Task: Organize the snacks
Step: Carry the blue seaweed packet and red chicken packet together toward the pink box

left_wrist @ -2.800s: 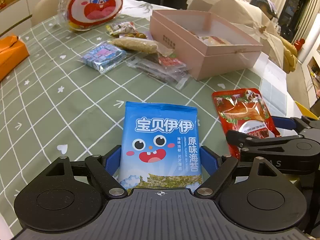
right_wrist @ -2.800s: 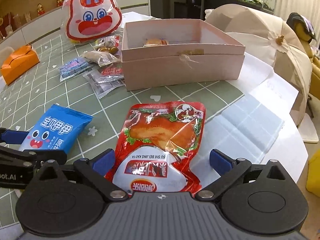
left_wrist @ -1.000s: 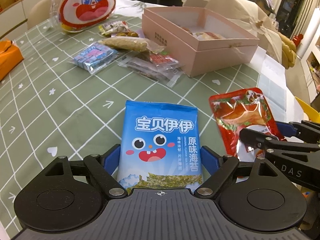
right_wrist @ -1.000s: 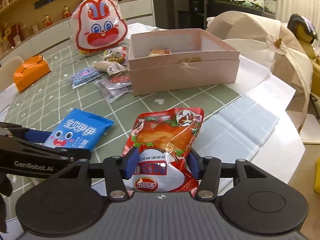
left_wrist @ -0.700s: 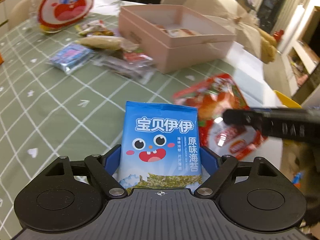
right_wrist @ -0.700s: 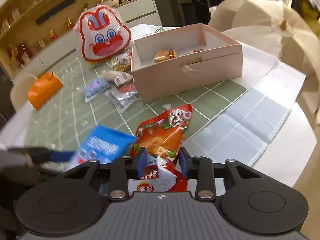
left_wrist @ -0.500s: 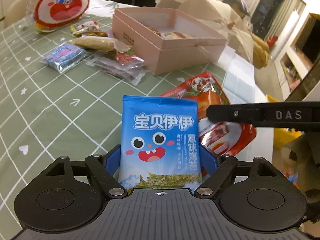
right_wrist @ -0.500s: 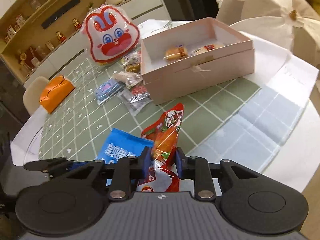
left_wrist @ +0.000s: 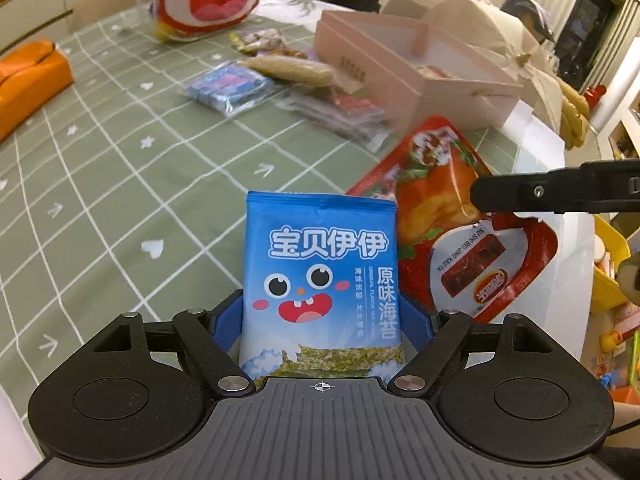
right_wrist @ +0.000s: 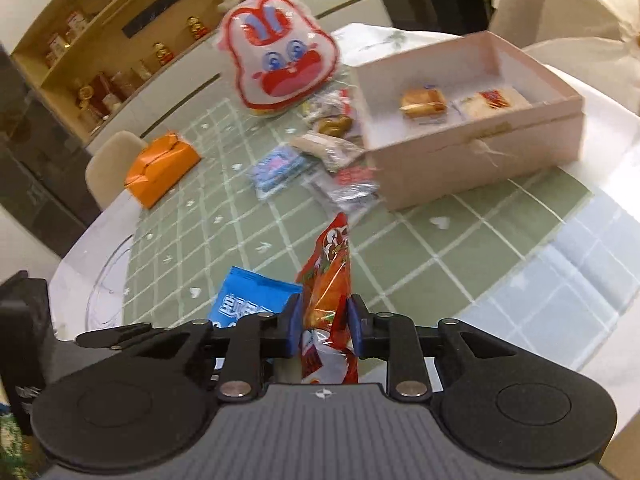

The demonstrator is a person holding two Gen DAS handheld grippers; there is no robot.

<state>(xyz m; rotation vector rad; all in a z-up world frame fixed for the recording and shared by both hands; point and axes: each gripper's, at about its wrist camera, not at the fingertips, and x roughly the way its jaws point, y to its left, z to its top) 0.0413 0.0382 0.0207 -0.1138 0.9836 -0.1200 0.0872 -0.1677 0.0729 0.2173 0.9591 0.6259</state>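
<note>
Seaweed packet: blue seaweed packet (left_wrist: 320, 280) stands upright between the pads of the left gripper (left_wrist: 320, 316), which press its two side edges; long axis points to 12 o'clock, away from the camera.
Chicken pouch: red chicken pouch (right_wrist: 326, 300) is pinched, crumpled and edge-on, in the right gripper (right_wrist: 323, 326), jaws nearly closed on it; it hangs clear of the table.
Deciding relation: pink box (right_wrist: 480, 152) lies at about 1 o'clock from both held snacks, beyond them and well apart; in my judgement the right hand is nearer.
Box contents: two small wrapped snacks, side by side, the rest of the floor bare.
Around: loose packets at the box's 9 o'clock side; rabbit bag (right_wrist: 276, 64) behind them; orange pack (right_wrist: 162, 166) at 10 o'clock on the green tablecloth (left_wrist: 120, 152).
</note>
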